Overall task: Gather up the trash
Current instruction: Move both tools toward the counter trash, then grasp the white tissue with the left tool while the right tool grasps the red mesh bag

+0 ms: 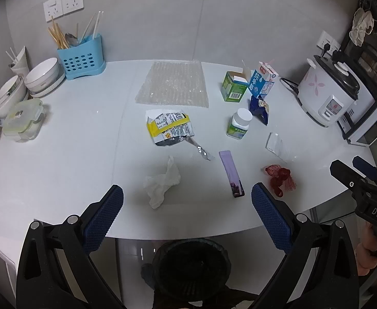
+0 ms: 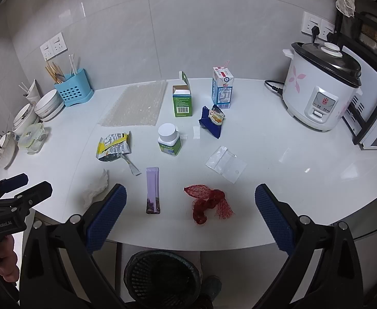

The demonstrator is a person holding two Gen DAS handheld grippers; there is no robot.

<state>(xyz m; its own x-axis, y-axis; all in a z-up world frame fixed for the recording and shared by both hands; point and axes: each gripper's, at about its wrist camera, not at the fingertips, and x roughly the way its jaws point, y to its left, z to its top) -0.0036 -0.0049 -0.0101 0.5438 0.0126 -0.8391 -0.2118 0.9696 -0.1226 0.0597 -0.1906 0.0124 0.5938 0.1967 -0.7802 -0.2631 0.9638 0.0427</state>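
Nothing has gone into the black bin [image 2: 162, 273] yet, as far as I can tell; it looks dark and empty, down on the floor below the near edge of the bench [image 2: 304, 180]. All the trash lies on the bench. Near that edge are a white tissue [image 1: 162, 180], a purple packet [image 2: 153, 190] and a red net [image 2: 207, 202]. Farther in are a yellow wrapper [image 1: 169, 126], a clear little bag [image 2: 225, 163], a white-capped bottle [image 2: 169, 139], a blue snack bag [image 2: 213, 121], a green box [image 2: 182, 100], a milk carton [image 2: 222, 88] and a sheet of bubble wrap [image 1: 173, 83]. So the whole job is left.

The left hand-held gripper [image 1: 187, 207] hangs over the near edge, wide open and holding nothing, closest to the tissue. The right hand-held gripper [image 2: 189, 206] hangs beside it, also wide open with nothing in it, and the red net sits between its fingers.
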